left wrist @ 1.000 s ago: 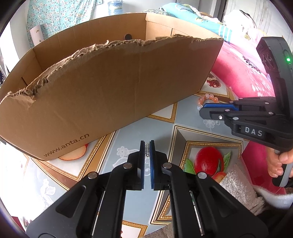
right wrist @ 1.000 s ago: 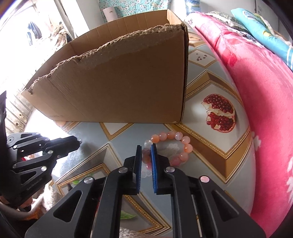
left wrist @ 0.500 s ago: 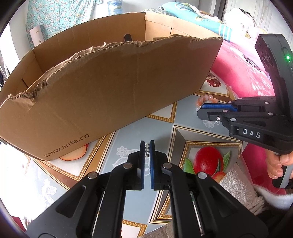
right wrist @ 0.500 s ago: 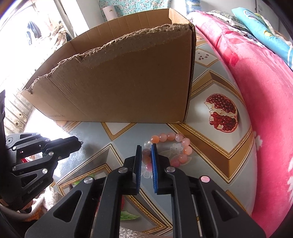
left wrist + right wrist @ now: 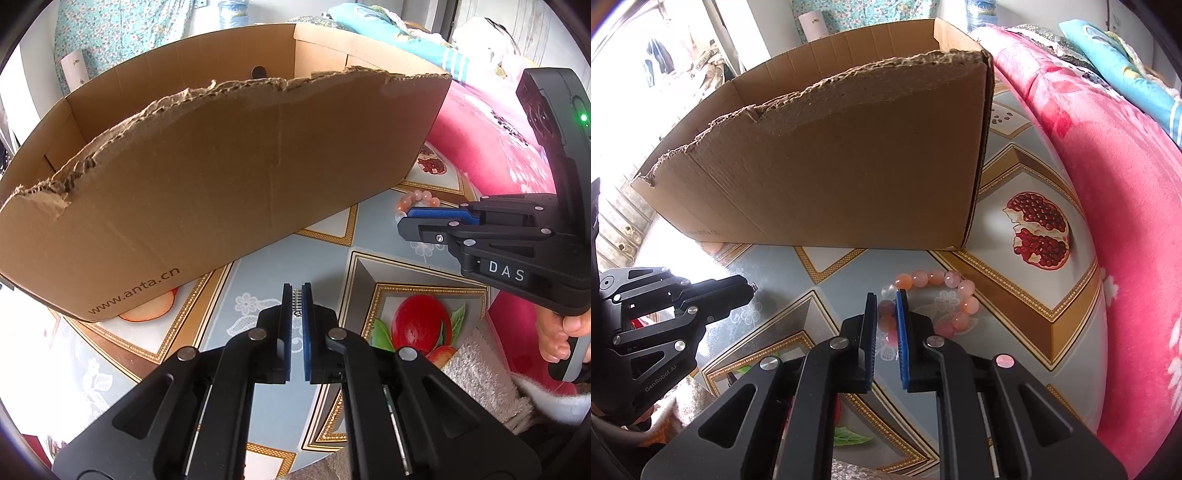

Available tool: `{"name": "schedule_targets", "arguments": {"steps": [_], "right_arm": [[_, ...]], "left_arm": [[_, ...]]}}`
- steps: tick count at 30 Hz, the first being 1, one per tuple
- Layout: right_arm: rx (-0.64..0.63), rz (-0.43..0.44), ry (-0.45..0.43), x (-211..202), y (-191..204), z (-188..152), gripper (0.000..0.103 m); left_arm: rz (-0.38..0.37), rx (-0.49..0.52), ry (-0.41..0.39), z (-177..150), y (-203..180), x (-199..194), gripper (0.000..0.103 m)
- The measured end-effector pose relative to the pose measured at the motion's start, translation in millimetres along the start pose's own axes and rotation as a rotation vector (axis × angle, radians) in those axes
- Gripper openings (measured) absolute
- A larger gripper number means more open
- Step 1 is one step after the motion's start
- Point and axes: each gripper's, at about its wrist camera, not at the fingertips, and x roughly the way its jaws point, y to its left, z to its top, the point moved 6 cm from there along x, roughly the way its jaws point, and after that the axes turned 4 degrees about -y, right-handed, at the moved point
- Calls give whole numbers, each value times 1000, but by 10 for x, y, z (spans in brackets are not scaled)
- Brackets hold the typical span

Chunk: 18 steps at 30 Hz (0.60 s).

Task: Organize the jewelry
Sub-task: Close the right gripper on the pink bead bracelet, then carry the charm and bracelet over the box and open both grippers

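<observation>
A bracelet of pink and orange beads lies on the patterned table, just in front of the cardboard box's right corner. My right gripper is shut on the bracelet's left side, with beads pinched between its blue pads. The left wrist view shows the same gripper from the side, the bracelet just past its tip. My left gripper is shut on a small ridged silver piece that sticks up between its pads. It hovers over the table, left of the right gripper and in front of the box.
A large open cardboard box with a torn front edge stands close behind both grippers. A pink blanket borders the table on the right. A beige towel lies at the near right. A person's hand holds the right gripper's handle.
</observation>
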Motion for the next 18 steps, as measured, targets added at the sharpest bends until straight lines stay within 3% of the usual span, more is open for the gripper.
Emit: {"name": "schedule_targets", "arguments": {"steps": [10,18], "right_arm": [[67,37,-9,-34,-105,8,10],[255,200,-85,-330,-398,120,10]], "left_arm": [[8,-3,-2,-2,12,-2,4],[-15,-6,-67,26,28,-157,4]]}}
